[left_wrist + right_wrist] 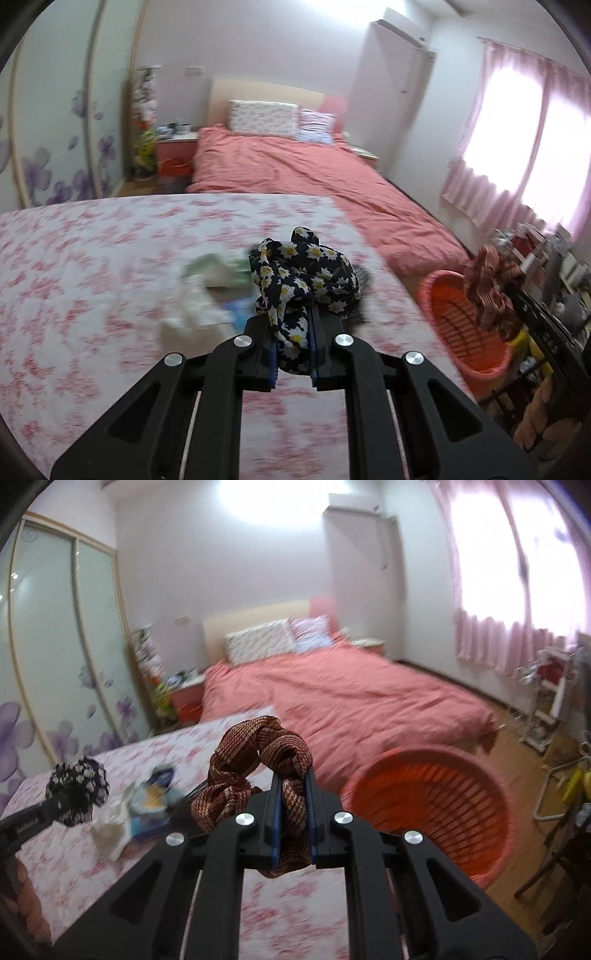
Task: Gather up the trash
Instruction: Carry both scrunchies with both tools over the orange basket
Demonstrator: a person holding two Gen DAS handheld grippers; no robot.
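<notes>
Two beds fill the room: a salmon-covered bed (295, 166) by the far wall and, nearer, a surface under a pink floral sheet (92, 258). Off the sheet's right edge stands an orange slatted basket (436, 805), mouth up, apparently the place for the collected items.

Right gripper (293, 812): jaws clamped on a bunched brown patterned cloth (258, 768), whose loose loops spill left of the jaws. The basket lies just right of and below this gripper, so the right hand is the nearer one.

Left gripper (293, 339): jaws clamped on a wadded black cloth with white daisies (303, 273), held over the sheet; the basket is farther off to its right.

Small litter (147, 805) remains on the sheet between the grippers: pale tissue-like scraps and a blue packet. Motion blur makes these hard to identify, and the basket's floor is partly hidden.
</notes>
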